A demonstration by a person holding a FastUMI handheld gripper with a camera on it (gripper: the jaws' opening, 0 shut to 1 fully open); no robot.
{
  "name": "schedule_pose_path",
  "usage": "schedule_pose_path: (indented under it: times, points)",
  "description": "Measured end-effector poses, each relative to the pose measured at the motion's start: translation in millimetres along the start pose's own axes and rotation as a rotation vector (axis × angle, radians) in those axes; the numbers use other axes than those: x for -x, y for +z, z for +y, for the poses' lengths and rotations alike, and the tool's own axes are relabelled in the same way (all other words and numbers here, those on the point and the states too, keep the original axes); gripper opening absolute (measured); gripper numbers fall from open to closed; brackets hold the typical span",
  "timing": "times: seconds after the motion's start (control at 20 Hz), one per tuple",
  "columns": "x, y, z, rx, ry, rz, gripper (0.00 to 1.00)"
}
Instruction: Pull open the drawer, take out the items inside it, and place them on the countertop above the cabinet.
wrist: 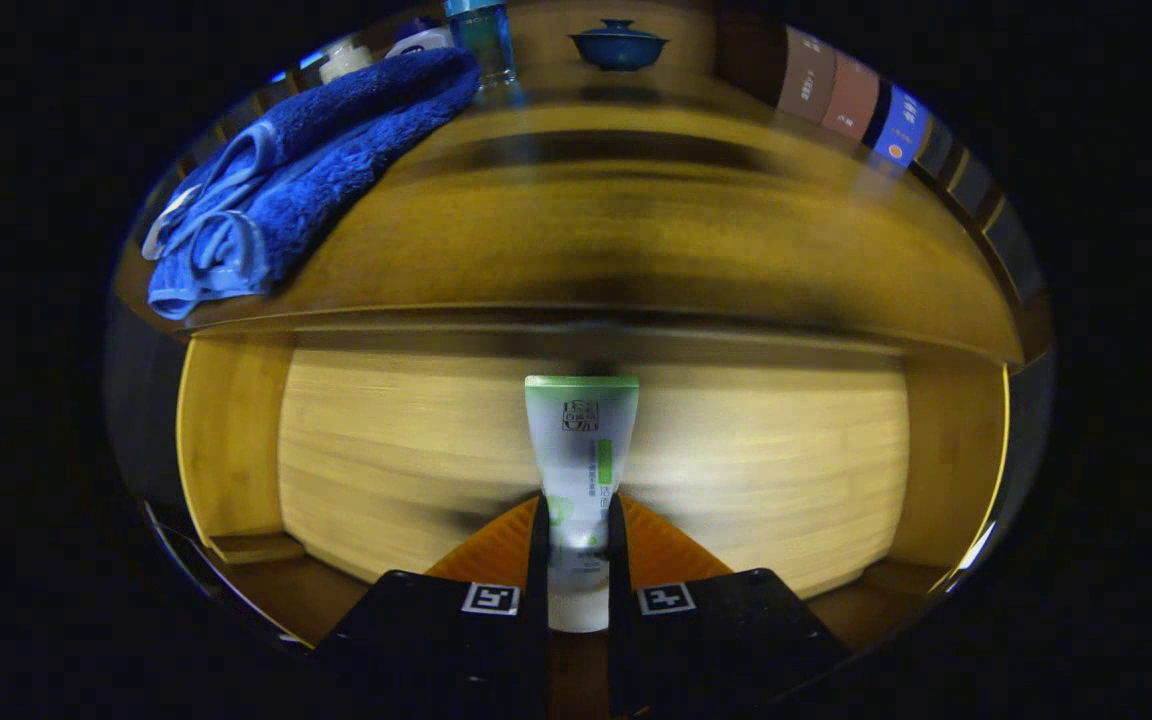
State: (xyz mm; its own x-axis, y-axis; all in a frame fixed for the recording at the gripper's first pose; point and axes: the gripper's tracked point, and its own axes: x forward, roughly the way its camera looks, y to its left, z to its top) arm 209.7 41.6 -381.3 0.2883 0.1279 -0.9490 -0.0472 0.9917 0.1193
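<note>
The hand-held gripper (576,560) sits at the bottom centre of the frame, its 2 fingers pressed against both sides of a white tube (581,470) with a green end. The tube stands upright between the fingers, its green end reaching up above them, over the open wooden drawer (386,450) that fills the lower half of the picture. Above the drawer runs the wooden surface (636,240). On it, at the upper left, lies a folded blue towel (306,180). Beyond the towel, at the top of the frame, stands a blue bottle (484,40), and just right of it a dark lidded bowl (619,45).
</note>
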Motion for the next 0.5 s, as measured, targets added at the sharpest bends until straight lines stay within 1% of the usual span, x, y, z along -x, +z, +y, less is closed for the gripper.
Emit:
schedule_pose_path:
  times: [0.25, 0.35, 0.5]
  points:
    - [30, -11, 7, 0.049, 0.017, -0.043, 0.28]
    - [45, -12, 7, 0.046, 0.015, -0.07, 0.28]
    - [70, -9, 10, 0.048, 0.04, -0.11, 0.28]
